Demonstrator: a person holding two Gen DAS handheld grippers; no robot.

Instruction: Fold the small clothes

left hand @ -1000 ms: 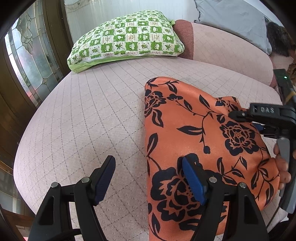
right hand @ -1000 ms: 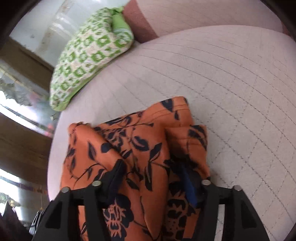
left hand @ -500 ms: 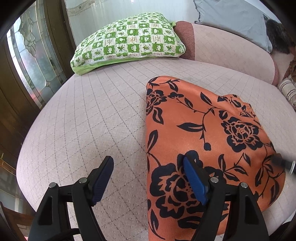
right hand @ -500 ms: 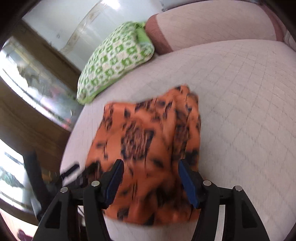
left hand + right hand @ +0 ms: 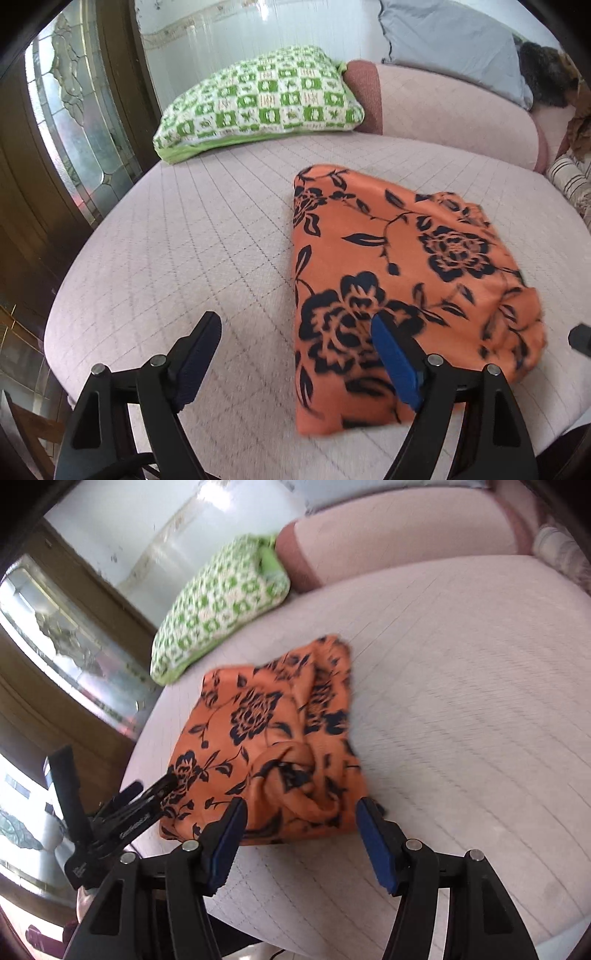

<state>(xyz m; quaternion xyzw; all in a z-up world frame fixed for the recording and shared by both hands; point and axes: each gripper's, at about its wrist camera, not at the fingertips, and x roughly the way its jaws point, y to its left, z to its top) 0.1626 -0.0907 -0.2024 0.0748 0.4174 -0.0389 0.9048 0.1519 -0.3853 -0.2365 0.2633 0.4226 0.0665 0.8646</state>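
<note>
An orange garment with black flowers point(image 5: 402, 273) lies folded into a compact bundle on the pink quilted cushion point(image 5: 207, 236). It also shows in the right wrist view point(image 5: 273, 746), with a rumpled knot of cloth at its near end. My left gripper point(image 5: 295, 339) is open and empty, held above the garment's near left edge. My right gripper point(image 5: 299, 823) is open and empty, just short of the garment's near end. The left gripper point(image 5: 162, 790) appears in the right wrist view at the garment's left side.
A green and white checked pillow point(image 5: 258, 107) lies at the back of the cushion. A grey pillow point(image 5: 450, 44) and a striped cloth point(image 5: 572, 181) are at the far right. A wooden door with glass panes point(image 5: 70, 122) stands to the left.
My right gripper has let go of the garment and pulled back from it. My left gripper has lifted and drawn back a little. The garment now lies free on the cushion.
</note>
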